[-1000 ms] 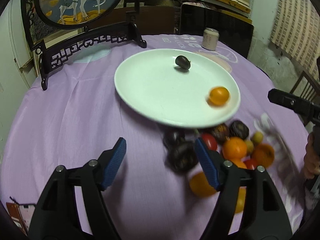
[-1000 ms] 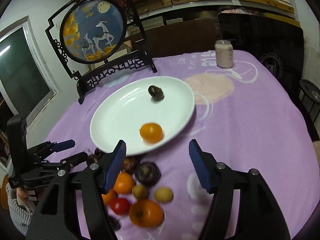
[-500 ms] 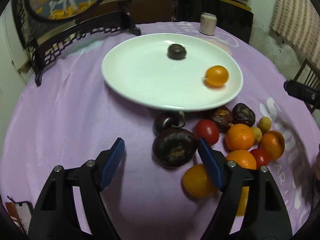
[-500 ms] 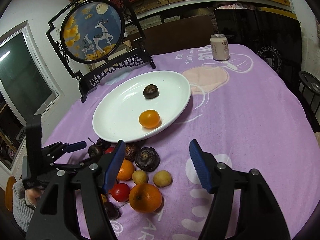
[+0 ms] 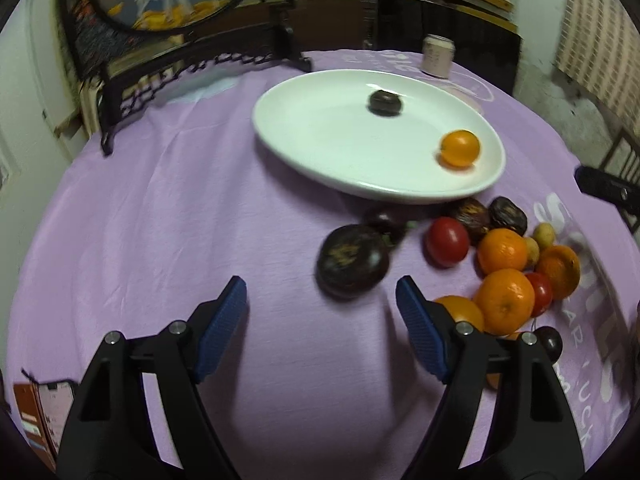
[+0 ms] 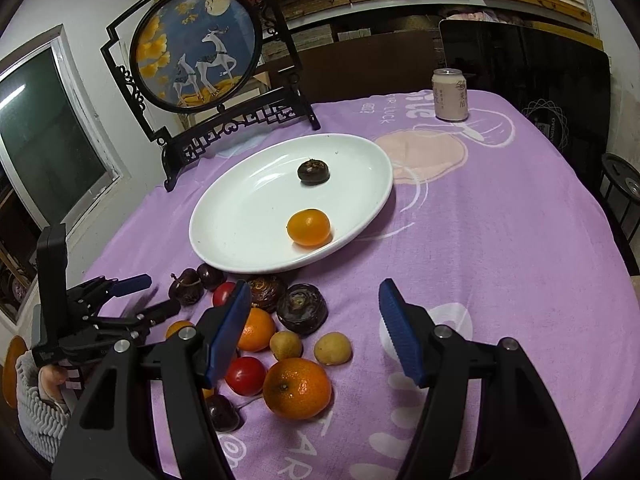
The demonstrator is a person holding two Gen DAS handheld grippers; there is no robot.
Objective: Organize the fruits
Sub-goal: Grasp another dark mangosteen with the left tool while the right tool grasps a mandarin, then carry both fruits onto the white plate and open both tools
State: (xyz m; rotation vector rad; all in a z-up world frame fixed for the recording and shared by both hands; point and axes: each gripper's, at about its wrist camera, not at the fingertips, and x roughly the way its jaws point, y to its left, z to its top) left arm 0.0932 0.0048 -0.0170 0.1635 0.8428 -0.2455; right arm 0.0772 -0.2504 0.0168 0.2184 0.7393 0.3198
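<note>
Left wrist view: left tongs (image 5: 320, 328) spread and empty above the purple surface (image 5: 160, 240), a dark fruit (image 5: 352, 266) just ahead; a plate (image 5: 320, 152) beyond carries an orange (image 5: 460, 148).

Right wrist view: right tongs (image 6: 316, 324) spread, empty, over the fruit pile (image 6: 280, 332) beside the plate (image 6: 240, 220).

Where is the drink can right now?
The drink can stands upright at the table's far side, beyond the white plate and right of the deer screen.

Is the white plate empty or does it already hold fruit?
Not empty. The plate holds two pieces: a small orange fruit near its front rim and a dark round one farther back.
</note>
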